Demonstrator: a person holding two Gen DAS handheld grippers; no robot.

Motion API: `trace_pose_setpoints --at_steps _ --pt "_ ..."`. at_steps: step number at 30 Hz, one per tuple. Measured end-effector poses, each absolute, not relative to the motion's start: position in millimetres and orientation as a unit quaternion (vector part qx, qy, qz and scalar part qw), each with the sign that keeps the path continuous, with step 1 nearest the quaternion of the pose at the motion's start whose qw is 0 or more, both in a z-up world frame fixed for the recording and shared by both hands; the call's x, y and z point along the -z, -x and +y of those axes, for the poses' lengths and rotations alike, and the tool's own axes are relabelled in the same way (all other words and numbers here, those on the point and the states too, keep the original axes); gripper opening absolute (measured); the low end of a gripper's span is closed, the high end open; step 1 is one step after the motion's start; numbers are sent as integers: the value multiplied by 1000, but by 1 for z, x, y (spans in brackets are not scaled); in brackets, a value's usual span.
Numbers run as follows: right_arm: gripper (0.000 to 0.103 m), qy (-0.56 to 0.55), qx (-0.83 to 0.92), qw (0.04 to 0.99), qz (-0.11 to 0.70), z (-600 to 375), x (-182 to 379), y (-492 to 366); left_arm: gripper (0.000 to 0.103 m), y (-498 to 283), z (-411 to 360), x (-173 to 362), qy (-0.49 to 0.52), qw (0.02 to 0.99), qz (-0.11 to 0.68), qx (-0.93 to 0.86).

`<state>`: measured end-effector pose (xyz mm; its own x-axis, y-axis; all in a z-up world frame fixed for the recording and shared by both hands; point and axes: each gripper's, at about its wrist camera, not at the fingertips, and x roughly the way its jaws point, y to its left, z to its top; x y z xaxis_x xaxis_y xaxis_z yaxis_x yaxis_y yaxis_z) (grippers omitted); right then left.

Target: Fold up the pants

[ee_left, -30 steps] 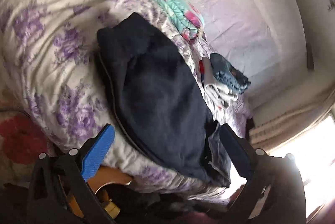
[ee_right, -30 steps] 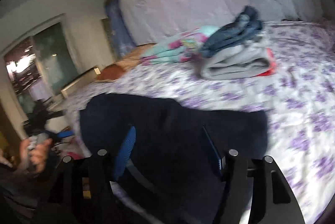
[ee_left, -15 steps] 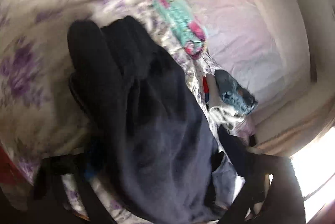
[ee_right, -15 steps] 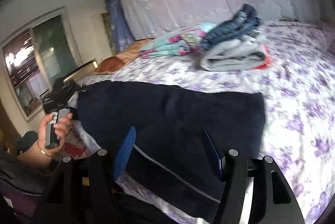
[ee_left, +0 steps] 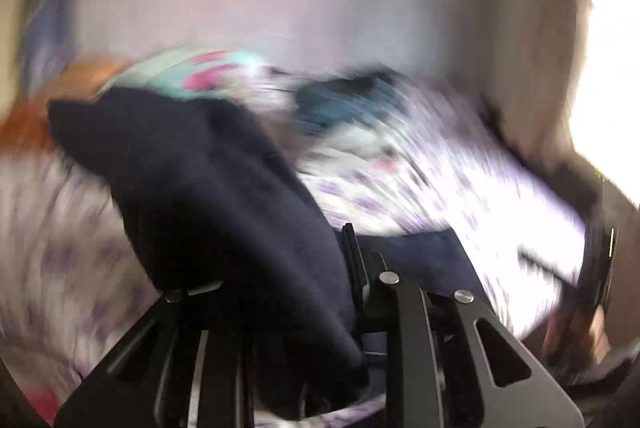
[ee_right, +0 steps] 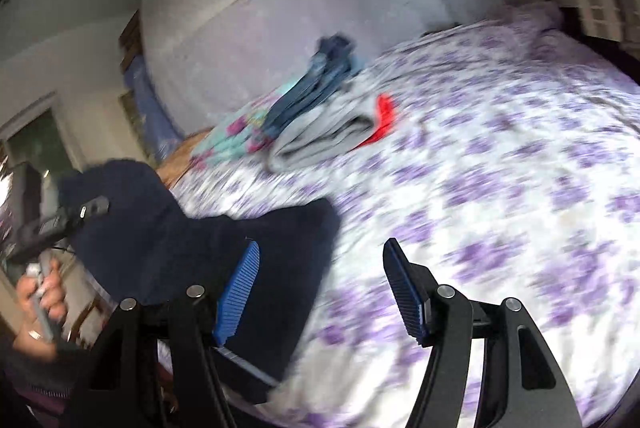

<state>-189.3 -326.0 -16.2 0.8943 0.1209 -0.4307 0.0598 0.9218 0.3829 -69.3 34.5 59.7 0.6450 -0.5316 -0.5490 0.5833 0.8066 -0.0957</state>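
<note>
Your left gripper (ee_left: pixel 352 268) has just been closing and now pinches the dark pants (ee_left: pixel 208 188), lifting one end at lower centre; your right gripper (ee_right: pixel 320 288) gapes wide, empty, over the bedspread (ee_right: pixel 500 188). The fold is only begun; already-folded clothes (ee_right: pixel 320 132) lie beyond

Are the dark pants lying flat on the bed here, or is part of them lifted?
Partly lifted: the left gripper holds one end of the dark pants raised, the rest on the bed.
</note>
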Motion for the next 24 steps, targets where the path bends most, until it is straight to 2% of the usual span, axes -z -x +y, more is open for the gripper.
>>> trace_pose_setpoints --at_steps 1,2,3,5,6,8,9,10,12,14,15,21,24 --pt "65 -199 -6 953 230 -332 16 191 24 84 -9 -55 -111 888 299 330" --pt "65 -200 4 951 237 -338 16 190 33 93 -41 -43 -157 869 316 346" --pt "65 -204 9 948 245 -343 19 189 37 104 -79 -19 -213 836 348 367" --pt "65 -221 2 937 270 -347 28 186 52 111 -114 26 -287 793 392 367" --pt "66 -226 -5 934 275 -347 30 186 52 112 -120 40 -303 780 404 369" --pt "72 -237 -37 927 287 -343 33 186 55 117 -117 46 -307 785 389 371" --pt "81 -241 -55 924 290 -341 33 185 58 116 -112 39 -292 787 393 376" --pt "85 -248 -73 920 294 -338 34 184 67 113 -102 29 -260 785 405 390" --pt "88 -287 -121 900 304 -336 38 177 75 113 -84 10 -218 798 401 394" --pt "92 -325 -153 876 321 -335 43 167 92 113 -64 2 -197 811 391 387" --pt "96 -334 -159 867 334 -332 47 160 93 111 -52 0 -181 818 388 383" --pt "99 -365 -156 825 403 -319 71 130 93 99 -9 13 -111 816 423 377" --pt "100 -371 -178 817 404 -313 74 124 93 65 16 24 -63 827 436 349"
